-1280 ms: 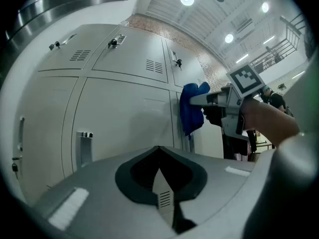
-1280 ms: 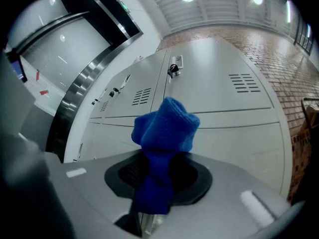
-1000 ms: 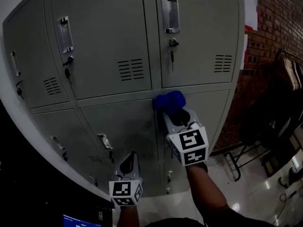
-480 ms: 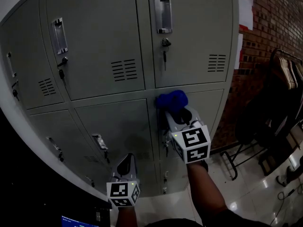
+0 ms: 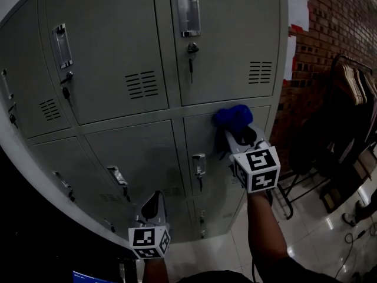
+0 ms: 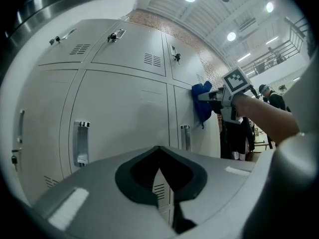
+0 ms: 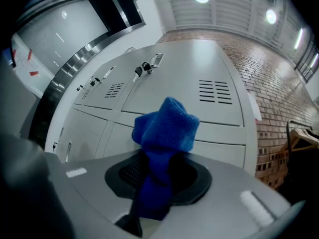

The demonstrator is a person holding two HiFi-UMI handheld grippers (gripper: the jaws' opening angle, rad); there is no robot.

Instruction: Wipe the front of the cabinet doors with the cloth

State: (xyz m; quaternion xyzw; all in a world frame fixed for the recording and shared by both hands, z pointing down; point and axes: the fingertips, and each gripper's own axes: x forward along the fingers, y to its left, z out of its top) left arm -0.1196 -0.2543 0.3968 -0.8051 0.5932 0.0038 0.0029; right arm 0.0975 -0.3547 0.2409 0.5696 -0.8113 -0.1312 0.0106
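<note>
The grey cabinet doors [image 5: 135, 152] fill the head view, in two rows. My right gripper [image 5: 234, 131] is shut on a bunched blue cloth [image 5: 233, 117] and presses it against the top of the lower right door [image 5: 215, 175], right of that door's handle [image 5: 199, 164]. In the right gripper view the cloth [image 7: 167, 126] stands up from between the jaws of the right gripper [image 7: 160, 156]. My left gripper [image 5: 154, 197] hangs low in front of the lower middle door, shut and empty. From the left gripper [image 6: 159, 151] view, the cloth [image 6: 201, 102] shows far off against the door.
Upper doors carry handles [image 5: 188, 12] with keys hanging in the locks [image 5: 190, 50]. A brick wall [image 5: 330, 34] with a pinned paper [image 5: 297, 7] stands right of the cabinet. A rack with hangers and dark clothes [image 5: 347, 99] and a glossy floor [image 5: 312, 240] lie at the right.
My right gripper has slid the cloth to the right along the top of the lower right door, uncovering that door's handle. The left gripper has stayed low and shut.
</note>
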